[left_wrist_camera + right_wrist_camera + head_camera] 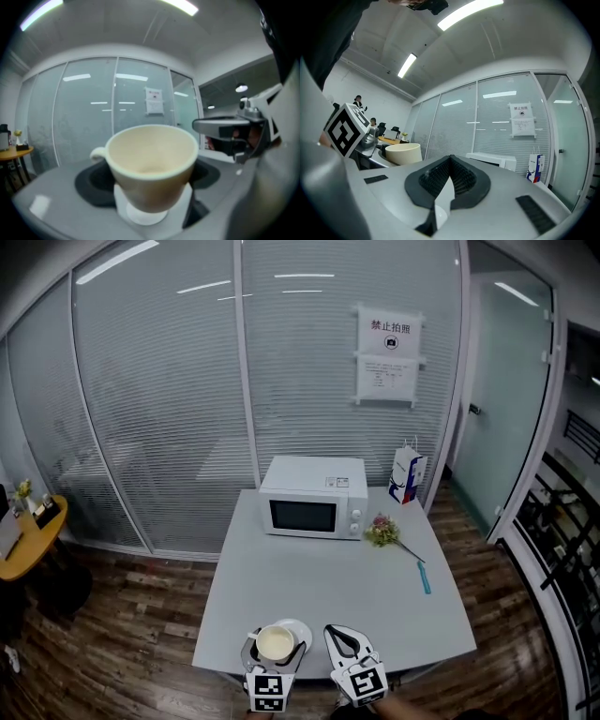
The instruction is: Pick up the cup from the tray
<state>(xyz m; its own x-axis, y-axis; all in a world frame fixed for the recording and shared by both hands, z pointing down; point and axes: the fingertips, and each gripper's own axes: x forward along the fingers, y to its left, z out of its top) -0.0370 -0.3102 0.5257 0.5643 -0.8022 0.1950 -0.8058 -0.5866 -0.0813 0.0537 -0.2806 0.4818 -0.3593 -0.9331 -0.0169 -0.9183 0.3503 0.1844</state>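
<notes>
Cup [150, 159]: cream-coloured, plain, no print, wide round mouth narrowing to a small foot, one small loop handle on its left side as seen in the left gripper view. Inside looks empty and matte. It sits between the jaws of the left gripper [276, 651], which are clamped on its lower body, dark pads either side. In the head view it's at the near edge of the table [328, 577], over the left part of a white saucer [300, 626]; can't tell if it touches the saucer or hangs just above.

Right gripper [339, 639] is just beside it, to the right, jaws pressed together w/ nothing between them; the right gripper view shows the ribbed pads meeting.

Counts:
- 1 cup, 1 saucer, 2 grippers.
- 1 white microwave [314, 498] at the far side of the table, door shut.
- 1 paper bag [407, 474], white and blue, upright, right of the microwave.
- 1 small bunch of flowers [382, 531] lying in front of the microwave's right corner.
- 1 blue pen [424, 577] nearer, right of centre, well apart from the cup.
- 2 paper notices [389, 334] on the glass wall behind, one above the other.
</notes>
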